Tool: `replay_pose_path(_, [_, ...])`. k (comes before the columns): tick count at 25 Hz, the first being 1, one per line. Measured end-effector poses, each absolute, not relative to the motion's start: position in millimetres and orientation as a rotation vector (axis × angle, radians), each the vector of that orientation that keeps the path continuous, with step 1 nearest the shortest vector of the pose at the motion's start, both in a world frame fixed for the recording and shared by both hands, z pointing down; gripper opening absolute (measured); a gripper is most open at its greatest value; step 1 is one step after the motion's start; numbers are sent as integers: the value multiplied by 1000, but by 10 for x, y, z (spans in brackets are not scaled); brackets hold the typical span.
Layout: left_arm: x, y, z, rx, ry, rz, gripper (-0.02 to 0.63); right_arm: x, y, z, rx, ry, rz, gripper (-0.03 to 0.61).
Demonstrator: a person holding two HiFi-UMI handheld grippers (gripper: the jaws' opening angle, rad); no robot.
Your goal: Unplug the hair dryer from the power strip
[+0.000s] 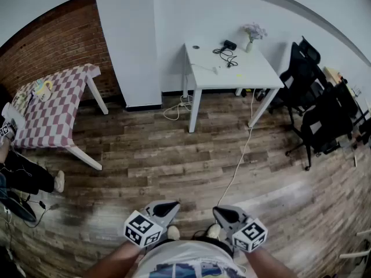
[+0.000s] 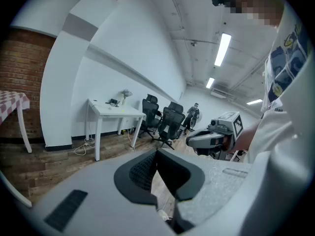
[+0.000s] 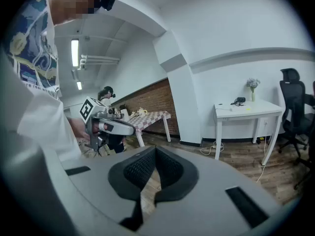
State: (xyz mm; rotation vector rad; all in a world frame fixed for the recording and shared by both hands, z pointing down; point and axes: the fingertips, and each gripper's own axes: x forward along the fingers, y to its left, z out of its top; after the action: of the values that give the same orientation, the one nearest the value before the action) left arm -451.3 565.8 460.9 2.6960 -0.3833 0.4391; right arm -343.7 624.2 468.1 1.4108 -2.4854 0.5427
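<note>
The likely hair dryer (image 1: 230, 44), a small dark object with a loose tangle of black cord (image 1: 226, 57), lies near the back edge of a white table (image 1: 258, 77) on the far side of the room, beside a small vase of pale flowers (image 1: 253, 35). The power strip cannot be picked out for certain. A thin white lead (image 1: 213, 70) lies on the tabletop, a coil of white cable (image 1: 174, 110) sits on the floor by the table's left legs, and 1 long white cable (image 1: 239, 158) runs from the table across the wood floor toward the person. Well apart from all this, at the bottom of the head view, the person holds 2 grippers close to the body. The left gripper (image 1: 173, 204) and the right gripper (image 1: 218, 211) each have their jaws pressed together with nothing between them, and each is tipped slightly downward. A table with a checked cloth (image 1: 52, 112) stands to the left before a brick wall, and black office chairs (image 1: 324, 117) stand to the right. The task appears not yet begun. To do this step well, walk up to the white table and trace the black cord to its plug. Then spread 1 gripper only when close, pinch the plug body rather than the cord, steady the strip with the other gripper, and pull straight out.
</note>
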Motion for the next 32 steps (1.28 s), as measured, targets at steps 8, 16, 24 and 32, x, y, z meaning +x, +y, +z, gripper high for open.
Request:
replay_pose_path(8, [-4862, 5547, 4628, 2702, -380, 415, 3, -3785, 6151, 4742, 1409, -2467, 534, -3])
replay_pose_path(16, [-4813, 5498, 4690, 2692, -330, 412, 3, -3670, 6053, 4590, 1551, -2442, 472, -2])
replay_pose_path(24, [-4384, 5100, 4714, 2706, -310, 432, 3, -3273, 5645, 4670, 1607, -2441, 492, 67])
replay_pose_path(32, [-3684, 4393, 4618, 2728, -310, 495, 3, -2473, 4799, 4563, 1668, -2458, 478, 108])
